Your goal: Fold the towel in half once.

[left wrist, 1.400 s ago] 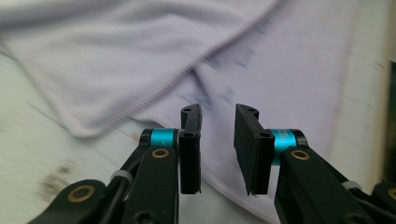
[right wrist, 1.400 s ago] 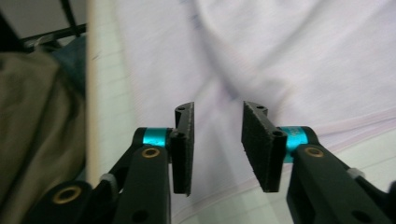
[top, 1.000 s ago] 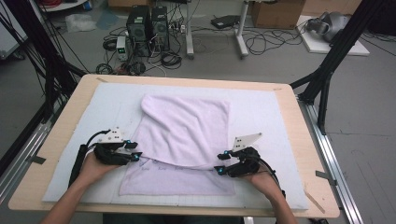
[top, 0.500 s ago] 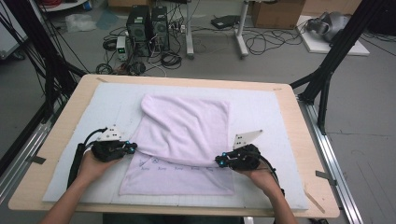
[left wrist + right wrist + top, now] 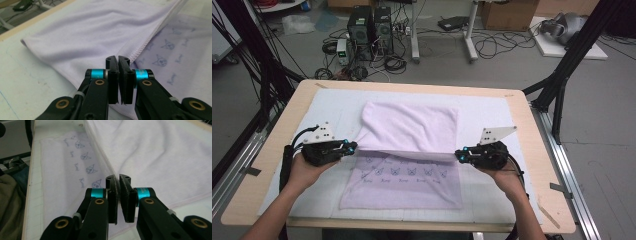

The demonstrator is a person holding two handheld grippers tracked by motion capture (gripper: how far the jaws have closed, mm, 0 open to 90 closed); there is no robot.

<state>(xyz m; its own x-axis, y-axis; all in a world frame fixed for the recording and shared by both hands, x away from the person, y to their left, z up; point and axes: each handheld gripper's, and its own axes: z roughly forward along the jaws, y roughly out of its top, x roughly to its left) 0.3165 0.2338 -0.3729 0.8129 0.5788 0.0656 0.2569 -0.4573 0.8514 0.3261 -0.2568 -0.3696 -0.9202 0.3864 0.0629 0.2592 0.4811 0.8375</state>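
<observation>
Lilac towel (image 5: 409, 150) spread on worktop (image 5: 532, 130), half folded. Left gripper (image 5: 351, 146): jaws clamped on folded edge's left corner, plain cloth beyond, printed layer to their right. Right gripper (image 5: 459, 155): jaws pinched on opposite corner, print to their left.

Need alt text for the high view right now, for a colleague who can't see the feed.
Two hand-held claws, the left claw and the right claw, each grip a corner of a lilac towel and hold its folded-over half above the printed half lying flat. The towel rests on a white mat covering a wooden table, with the person's forearms entering from the bottom.
</observation>
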